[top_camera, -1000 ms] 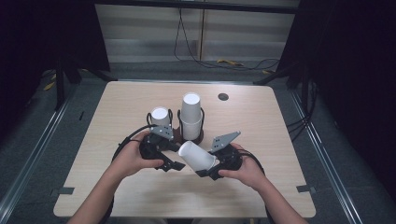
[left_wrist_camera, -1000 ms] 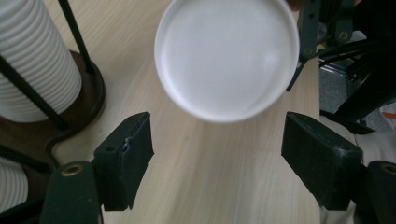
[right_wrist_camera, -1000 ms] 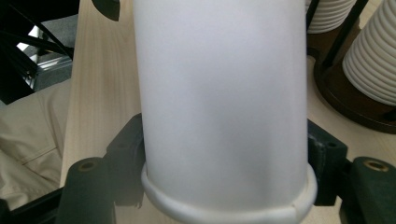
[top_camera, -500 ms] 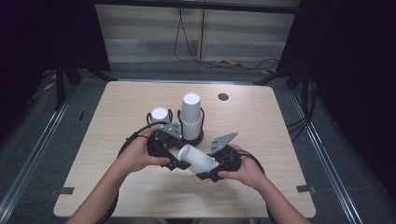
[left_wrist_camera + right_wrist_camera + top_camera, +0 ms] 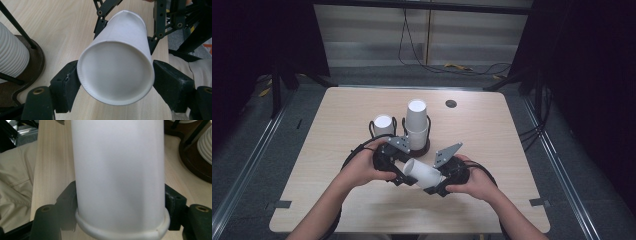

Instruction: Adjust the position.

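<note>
Grippers meet low over the near middle of the table. Right gripper (image 5: pixel 438 186) has its jaws clamped partway on the rolled-rim end of a white paper cup (image 5: pixel 424 173); in the right gripper view both pads press the cup wall just above the rim. Left gripper (image 5: pixel 398 171) sits at the cup's closed bottom end, jaws half apart and just closing in; in the left gripper view the left pad touches the cup (image 5: pixel 117 62), the right pad stands a hair off, so firm grip there can't be told. Cup lies tilted on its side, held off the tabletop between the two grippers.

Just behind: a dark round stand (image 5: pixel 422 146) with black wire uprights, carrying a stack of upside-down white cups (image 5: pixel 416 122). A second upturned cup (image 5: pixel 383 124) sits to its left in more wire uprights.

Table (image 5: pixel 492 130) is pale wood-grain, rounded corners, a small dark round hole (image 5: pixel 451 103) near the far edge. Floor grey, metal rails (image 5: pixel 252 160) along both sides, cables (image 5: pixel 447 65) trailing at the back, black curtains (image 5: pixel 582 60) flanking a light slatted wall.
</note>
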{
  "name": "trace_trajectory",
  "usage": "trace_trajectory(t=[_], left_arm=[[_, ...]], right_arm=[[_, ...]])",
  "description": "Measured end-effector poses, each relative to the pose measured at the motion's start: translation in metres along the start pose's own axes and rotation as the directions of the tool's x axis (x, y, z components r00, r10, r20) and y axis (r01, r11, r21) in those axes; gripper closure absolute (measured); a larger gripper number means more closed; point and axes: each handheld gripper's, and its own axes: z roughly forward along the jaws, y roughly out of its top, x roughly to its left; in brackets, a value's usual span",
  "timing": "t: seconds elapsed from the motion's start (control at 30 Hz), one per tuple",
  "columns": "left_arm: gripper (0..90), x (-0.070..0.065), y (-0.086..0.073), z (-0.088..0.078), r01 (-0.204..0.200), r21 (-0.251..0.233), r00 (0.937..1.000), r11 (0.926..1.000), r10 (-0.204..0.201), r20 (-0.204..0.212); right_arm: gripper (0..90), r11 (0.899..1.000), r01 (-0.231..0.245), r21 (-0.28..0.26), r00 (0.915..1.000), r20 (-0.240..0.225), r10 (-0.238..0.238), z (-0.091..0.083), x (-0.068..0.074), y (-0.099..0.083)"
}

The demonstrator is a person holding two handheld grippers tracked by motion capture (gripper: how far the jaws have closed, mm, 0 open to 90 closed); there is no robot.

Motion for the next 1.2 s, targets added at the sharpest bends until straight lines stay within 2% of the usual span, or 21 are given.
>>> trace_trajectory(t=[0.33, 0.37, 0.47, 0.63, 0.9, 0.93, 1.0, 1.03, 1.2], left_arm=[[24.7, 0.0, -0.006, 0.01, -0.003, 0.029, 0.9998, 0.9996, 0.003, 0.019], [24.8, -0.001, -0.006, 0.012, 0.004, 0.013, 0.9998, 0.9999, -0.005, 0.022], [25.0, -0.001, -0.007, 0.015, -0.006, 0.017, 0.9996, 0.9998, 0.005, 0.029], [26.0, -0.002, -0.009, 0.02, 0.002, 0.02, 0.9993, 0.9998, -0.003, 0.038], [31.6, -0.003, -0.015, 0.029, -0.013, 0.036, 0.9983, 0.9993, 0.011, 0.058], [32.7, -0.003, -0.016, 0.03, -0.011, 0.04, 0.9982, 0.9991, 0.008, 0.06], [34.0, -0.003, -0.018, 0.031, 0.001, 0.034, 0.9974, 0.9994, -0.003, 0.073], [34.4, -0.002, -0.02, 0.031, 0.008, 0.027, 0.9967, 0.9996, -0.01, 0.081], [34.8, 0.0, -0.026, 0.028, 0.033, 0.001, 0.9937, 0.9994, -0.033, 0.107]], right_arm=[[29.5, 0.997, 0.046, 0.061, 0.9989, 0.006, -0.047, 0.003, 0.003, 0.004], [29.5, 0.997, 0.049, 0.064, 0.9988, 0.003, -0.049, 0.004, 0.003, 0.005], [29.2, 0.995, 0.058, 0.08, 0.9983, 0.001, -0.058, 0.005, 0.004, 0.005], [29.0, 0.992, 0.075, 0.104, 0.9972, -0.004, -0.075, 0.007, 0.005, 0.006], [28.4, 0.988, 0.095, 0.122, 0.9954, -0.015, -0.094, 0.007, 0.006, 0.01], [28.4, 0.989, 0.09, 0.12, 0.9959, -0.024, -0.088, 0.008, 0.006, 0.011], [28.4, 0.985, 0.114, 0.13, 0.9934, -0.021, -0.113, 0.009, 0.006, 0.011], [28.4, 0.985, 0.112, 0.131, 0.9936, -0.027, -0.11, 0.009, 0.007, 0.011], [26.2, 0.991, 0.097, 0.092, 0.9947, -0.043, -0.093, 0.009, 0.006, 0.008]])
